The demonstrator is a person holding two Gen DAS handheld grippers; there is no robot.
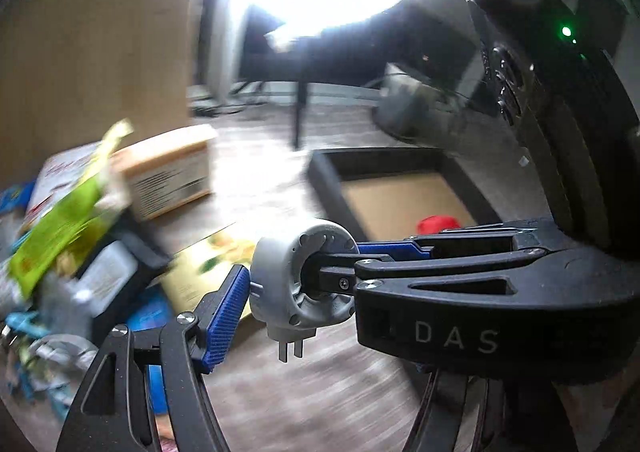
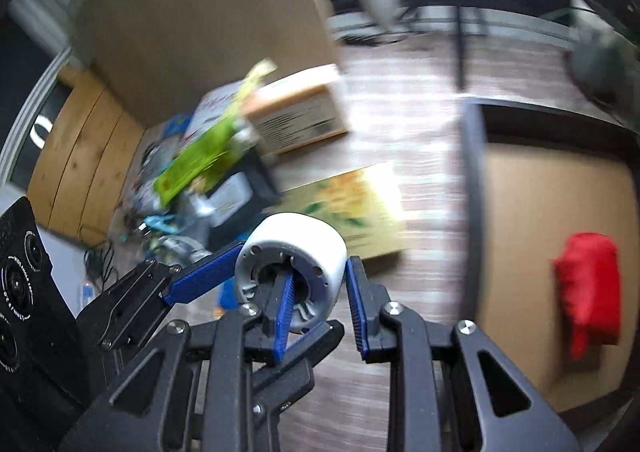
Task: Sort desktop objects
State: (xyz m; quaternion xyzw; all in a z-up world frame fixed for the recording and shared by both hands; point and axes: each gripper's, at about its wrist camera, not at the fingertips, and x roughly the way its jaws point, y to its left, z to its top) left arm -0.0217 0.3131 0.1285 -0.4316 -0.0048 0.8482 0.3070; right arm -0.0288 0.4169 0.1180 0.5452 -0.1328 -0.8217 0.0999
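Note:
A grey-white round plug adapter with two metal prongs hangs in the air above the wooden floor. My right gripper is shut on the plug adapter, one blue finger inside its centre hole and one outside its white wall; it enters the left wrist view from the right. My left gripper is beside the adapter; its left blue finger touches or nearly touches the adapter's side, and that finger shows in the right wrist view.
A black tray with a cardboard bottom lies to the right and holds a red object. A pile of boxes and packets, with a green packet and a cardboard box, lies left. A yellow flowered box lies between.

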